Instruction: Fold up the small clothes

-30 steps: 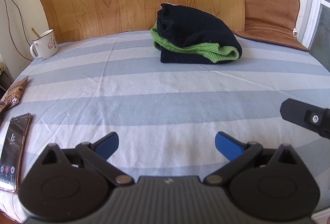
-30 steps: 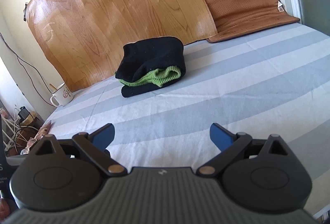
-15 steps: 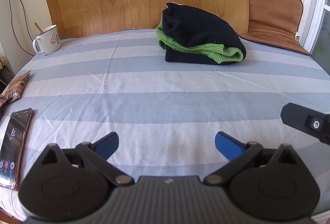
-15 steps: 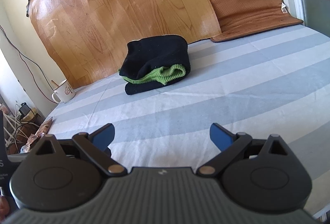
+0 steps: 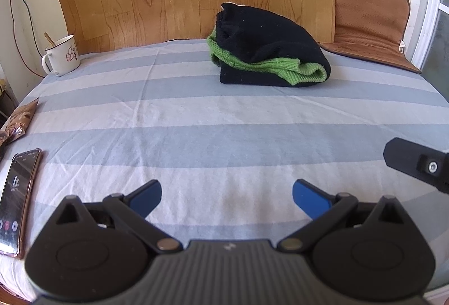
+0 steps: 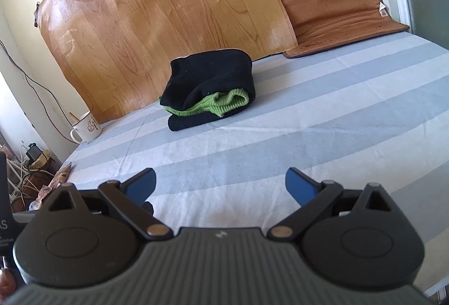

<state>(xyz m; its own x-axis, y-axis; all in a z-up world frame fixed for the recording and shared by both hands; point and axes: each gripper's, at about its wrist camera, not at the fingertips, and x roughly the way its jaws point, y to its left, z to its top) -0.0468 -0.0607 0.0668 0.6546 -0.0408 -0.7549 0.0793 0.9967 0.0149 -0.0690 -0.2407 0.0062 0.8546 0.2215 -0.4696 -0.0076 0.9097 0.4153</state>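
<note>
A black and green knitted garment lies folded in a compact bundle at the far middle of the striped bed sheet; it also shows in the right wrist view. My left gripper is open and empty, low over the near part of the sheet, well short of the garment. My right gripper is open and empty, also near the front edge. Part of the right gripper shows at the right edge of the left wrist view.
A white mug with a stick in it stands at the far left corner, also in the right wrist view. A phone and a snack packet lie at the left edge. A brown mat leans at the back right against the wall.
Both views have drifted slightly, with the garment sitting a little differently in frame. Both grippers stay open and empty; the garment has not moved on the sheet.
</note>
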